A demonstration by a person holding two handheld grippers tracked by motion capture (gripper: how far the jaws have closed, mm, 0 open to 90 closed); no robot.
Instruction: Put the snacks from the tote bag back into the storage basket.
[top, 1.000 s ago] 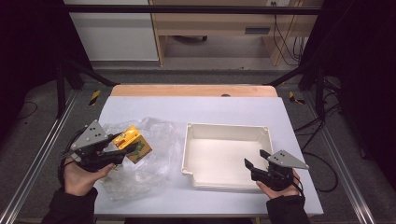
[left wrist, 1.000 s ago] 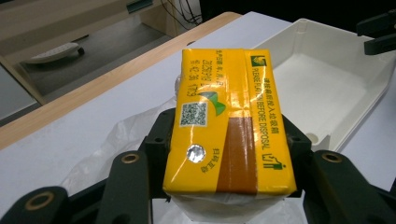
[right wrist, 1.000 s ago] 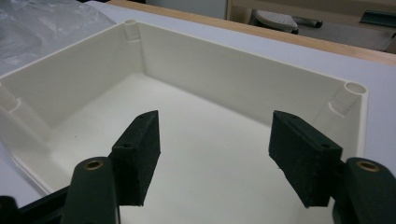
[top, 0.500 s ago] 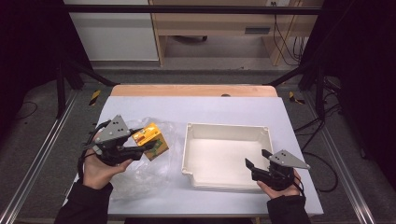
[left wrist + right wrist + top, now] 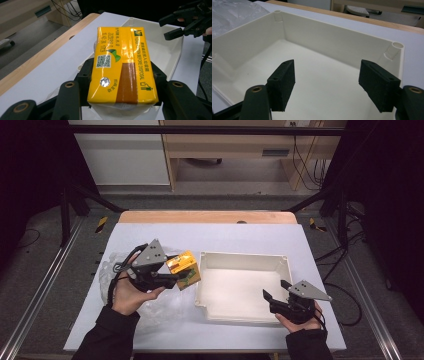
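Observation:
A yellow packet [image 5: 184, 269] with green print and a brown band is clamped between the jaws of my left gripper [image 5: 177, 279], held above the table just left of the white tray [image 5: 240, 261]. In the left gripper view the packet [image 5: 122, 67] lies lengthwise between the two pads, with the tray [image 5: 160, 50] behind it. My right gripper [image 5: 274, 289] stands open at the tray's near right corner. In the right gripper view its jaws [image 5: 329, 85] are wide apart over the tray's bare inside, with nothing between them.
Crumpled clear plastic [image 5: 110, 270] lies on the white table left of the tray, under my left hand. A wooden strip [image 5: 207, 217] runs along the table's far edge. The right gripper [image 5: 175, 27] appears far off in the left gripper view.
My left gripper has carried the yellow packet rightwards, from over the plastic to the tray's left wall. The right gripper has stayed put.

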